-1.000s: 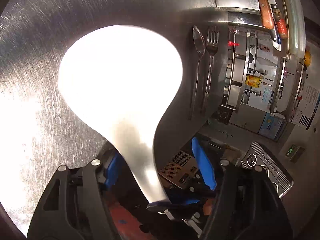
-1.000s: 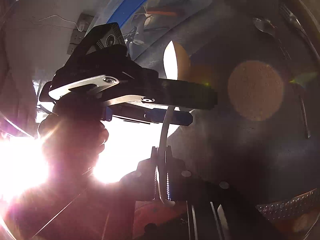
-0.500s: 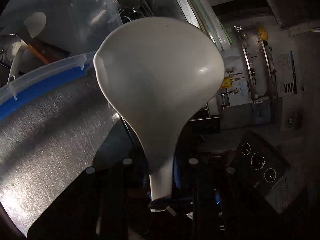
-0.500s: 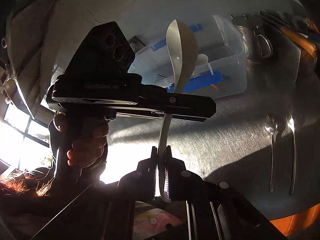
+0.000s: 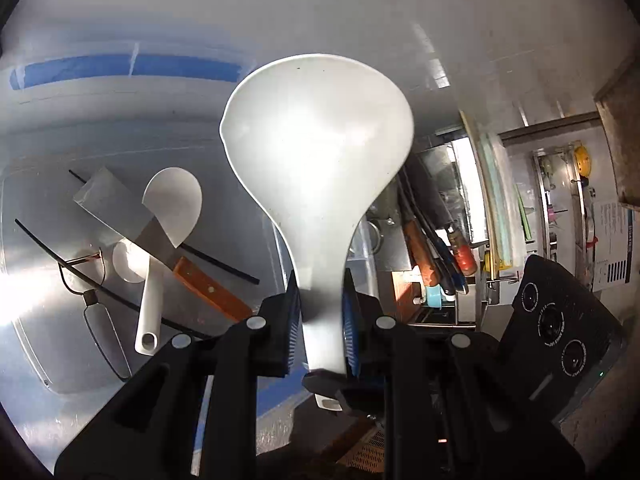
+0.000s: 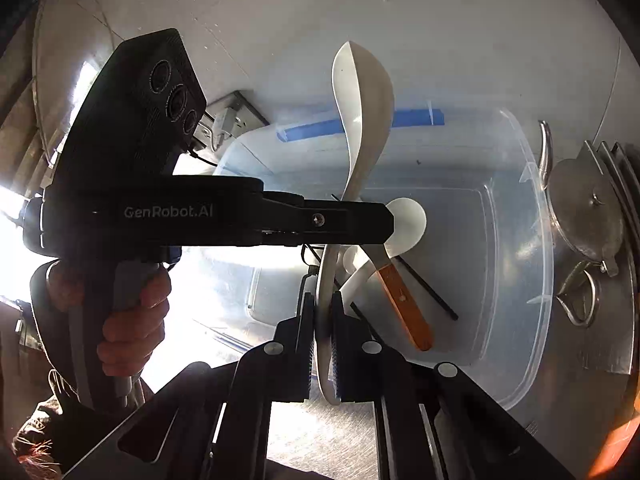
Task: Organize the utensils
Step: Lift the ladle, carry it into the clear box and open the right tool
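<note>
The white rice paddle is held by both grippers at once, above the clear plastic bin. In the left wrist view we see the left gripper pinching the paddle's handle between its blue pads, with the broad blade standing up in front of the camera. In the right wrist view the right gripper is pressed together on the lower end of the same handle, which we see edge-on, and the left gripper crosses the handle higher up, carried by a bare hand.

Inside the bin, under the paddle, lie a second white paddle, a scraper with an orange wooden handle, a thin black stick and a wire tool. The bin has blue tape on its far wall. To the right of the bin stands a steel pot lid, leaning on other metal pieces.
</note>
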